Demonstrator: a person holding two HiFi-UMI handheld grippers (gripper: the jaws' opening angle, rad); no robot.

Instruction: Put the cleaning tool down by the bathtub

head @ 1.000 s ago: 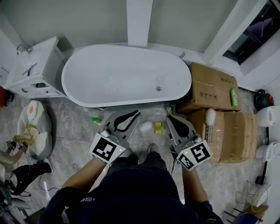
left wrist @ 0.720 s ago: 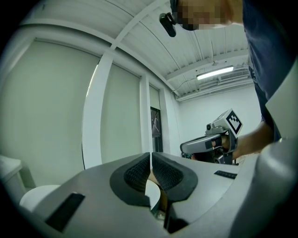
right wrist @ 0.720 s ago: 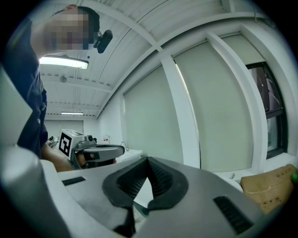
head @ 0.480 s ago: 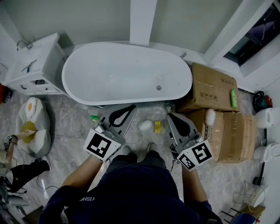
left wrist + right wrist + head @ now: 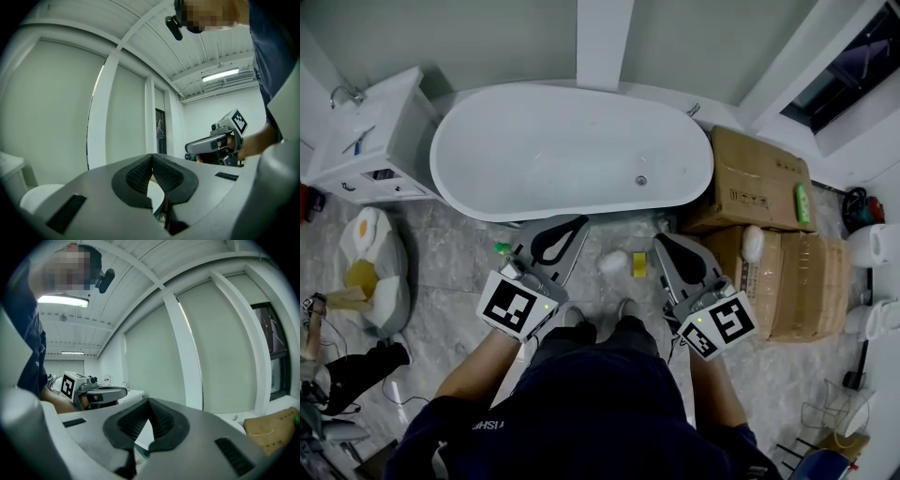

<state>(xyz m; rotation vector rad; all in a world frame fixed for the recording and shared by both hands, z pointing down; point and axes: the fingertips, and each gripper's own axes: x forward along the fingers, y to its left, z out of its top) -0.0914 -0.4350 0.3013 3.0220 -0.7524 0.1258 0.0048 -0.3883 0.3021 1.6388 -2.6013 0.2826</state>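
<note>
Lying on the floor (image 5: 459,272), just beside the near wall of the bathtub (image 5: 553,150), is a white rounded lump (image 5: 612,262). It is taken here to be the cleaning tool, though its make is too small to tell. A small yellow block (image 5: 638,265) sits just beside it on its right. A small green item (image 5: 502,248) lies apart, further left along the tub's foot.

Nothing grips the lump. It rests free on the tiles, between the tips of the two grippers and touching neither.

Left gripper (image 5: 581,222): its jaws have just been closing and now meet, pads pressed together with nothing between them. In the head view it has drawn a little away from the lump, toward the picture's left. Right gripper (image 5: 659,241): jaws likewise clenched on nothing and pointing toward the tub, with little change in its pose.

The lump and the block have not shifted against the tub over the last second.

Judgement: with the tool on the floor at the tub's foot and both grippers empty and apart from it, the placing looks done. The closing of empty jaws and the drawing away read as retreat rather than a new grasp.

Cardboard boxes (image 5: 759,187) stand at the tub's right end, a white washstand (image 5: 375,141) at its left.
</note>
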